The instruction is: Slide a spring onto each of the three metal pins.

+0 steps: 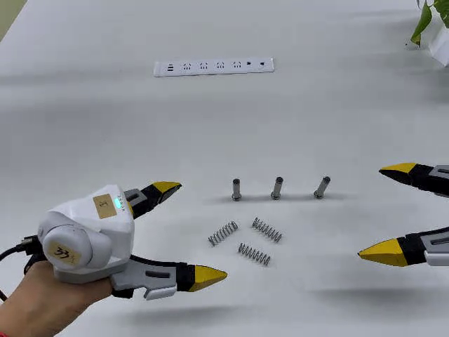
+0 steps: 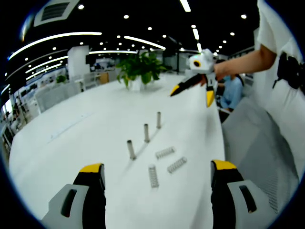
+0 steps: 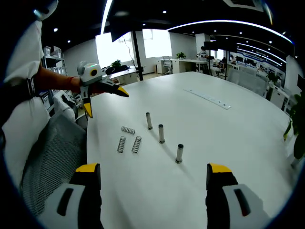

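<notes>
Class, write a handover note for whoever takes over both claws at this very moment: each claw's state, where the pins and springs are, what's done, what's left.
Left claw: open, empty, to the left of the springs.
Right claw: open, empty, to the right of the pins.
Three pins stand in a row, all bare. Three springs lie loose just in front of them.
Done: nothing yet.
Left: slide one spring onto each pin.

The left hand-held gripper (image 1: 189, 230) is white, with black, yellow-tipped jaws.
</notes>
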### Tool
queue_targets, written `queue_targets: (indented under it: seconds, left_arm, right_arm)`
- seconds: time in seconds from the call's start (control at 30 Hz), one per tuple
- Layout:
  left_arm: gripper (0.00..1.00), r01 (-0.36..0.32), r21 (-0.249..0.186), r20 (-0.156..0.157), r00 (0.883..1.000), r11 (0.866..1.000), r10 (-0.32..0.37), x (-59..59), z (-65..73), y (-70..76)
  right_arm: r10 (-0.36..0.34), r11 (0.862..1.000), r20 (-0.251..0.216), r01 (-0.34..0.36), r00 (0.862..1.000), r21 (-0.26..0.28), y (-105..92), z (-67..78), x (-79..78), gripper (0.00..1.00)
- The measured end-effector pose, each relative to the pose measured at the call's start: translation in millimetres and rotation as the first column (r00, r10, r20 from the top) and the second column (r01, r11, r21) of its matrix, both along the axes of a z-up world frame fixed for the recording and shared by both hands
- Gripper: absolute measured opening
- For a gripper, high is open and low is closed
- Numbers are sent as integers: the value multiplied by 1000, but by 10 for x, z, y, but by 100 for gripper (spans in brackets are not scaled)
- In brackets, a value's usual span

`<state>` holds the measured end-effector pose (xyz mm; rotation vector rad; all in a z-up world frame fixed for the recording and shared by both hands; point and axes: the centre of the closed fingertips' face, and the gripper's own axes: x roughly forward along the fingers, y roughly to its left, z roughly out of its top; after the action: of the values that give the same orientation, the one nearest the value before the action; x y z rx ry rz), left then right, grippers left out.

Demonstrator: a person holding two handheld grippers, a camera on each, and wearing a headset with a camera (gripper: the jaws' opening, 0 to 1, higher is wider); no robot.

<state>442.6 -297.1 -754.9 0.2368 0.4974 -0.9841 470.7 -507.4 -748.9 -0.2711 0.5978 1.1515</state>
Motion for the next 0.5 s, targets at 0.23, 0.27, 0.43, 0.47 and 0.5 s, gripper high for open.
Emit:
queue_targets:
  seconds: [0.23,0.27,0.43,0.47,0.5]
  left_arm:
    - [82,-2,62,-26,1000,998,4,-14,-105,43]
    - [80,-5,77,-36,999,997,8,-17,-138,54]
    - [71,-6,116,-81,997,993,16,-38,-238,74]
    - [69,-6,118,-85,996,993,16,-39,-246,70]
    - [67,-3,124,-87,996,992,14,-36,-264,64]
  right_arm:
    - [23,1000,1,-23,1000,-3,-47,-58,-108,95]
    - [25,1000,1,-25,1000,-6,-54,-76,-121,95]
    - [41,999,10,-40,999,-11,-58,-124,-167,97]
    - [43,999,11,-43,999,-12,-56,-128,-171,98]
    - [46,999,13,-46,999,-14,-54,-139,-178,98]
